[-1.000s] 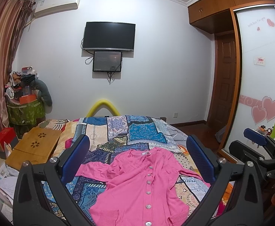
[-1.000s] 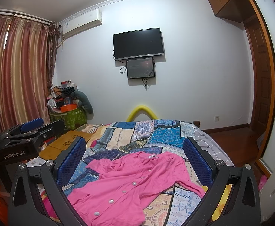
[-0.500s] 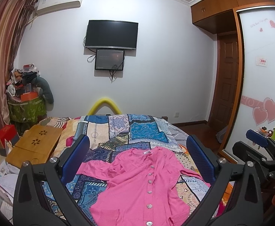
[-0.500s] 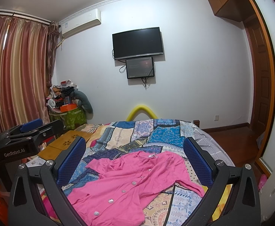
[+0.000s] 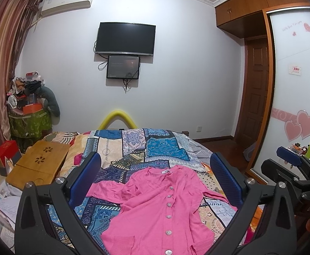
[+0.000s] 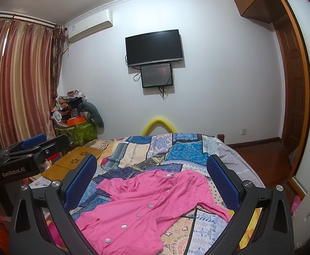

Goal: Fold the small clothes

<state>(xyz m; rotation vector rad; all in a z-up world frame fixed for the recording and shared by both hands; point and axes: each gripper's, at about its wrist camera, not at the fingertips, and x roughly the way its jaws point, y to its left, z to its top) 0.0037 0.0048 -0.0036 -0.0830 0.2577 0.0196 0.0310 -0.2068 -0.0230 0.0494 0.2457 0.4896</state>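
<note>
Folding has not begun, by my judgement; the cardigan [image 5: 161, 208] lies spread and buttoned on the bed [image 5: 133, 146], collar away from the fingers and hem toward them, with neither gripper touching it.

Left gripper [image 5: 155, 180] hangs above the cloth with its fingers [image 5: 84, 180] wide apart and nothing between them but the view of the garment; in its own view the cardigan sits squarely between the two pads, the button row running down just right of midway. Right gripper [image 6: 151, 178] is likewise spread wide and empty; in its view the cardigan [image 6: 152, 206] lies slanted, hem near the left finger, one sleeve trailing under the right finger. Each gripper shows at the edge of the other's view, well apart.

Next move, as I judge it: come down on a sleeve or shoulder edge, one gripper to each side, and pinch a thin layer without catching the quilt beneath; the knit looks soft and rumpled at the left sleeve, so it may bunch rather than fold cleanly.

Against the frame a second back, little differs; the left view has drifted slightly, so the TV [image 5: 126, 38] and cardigan sit a touch further right, while the right view is almost unchanged; the garment itself has not moved.
</note>
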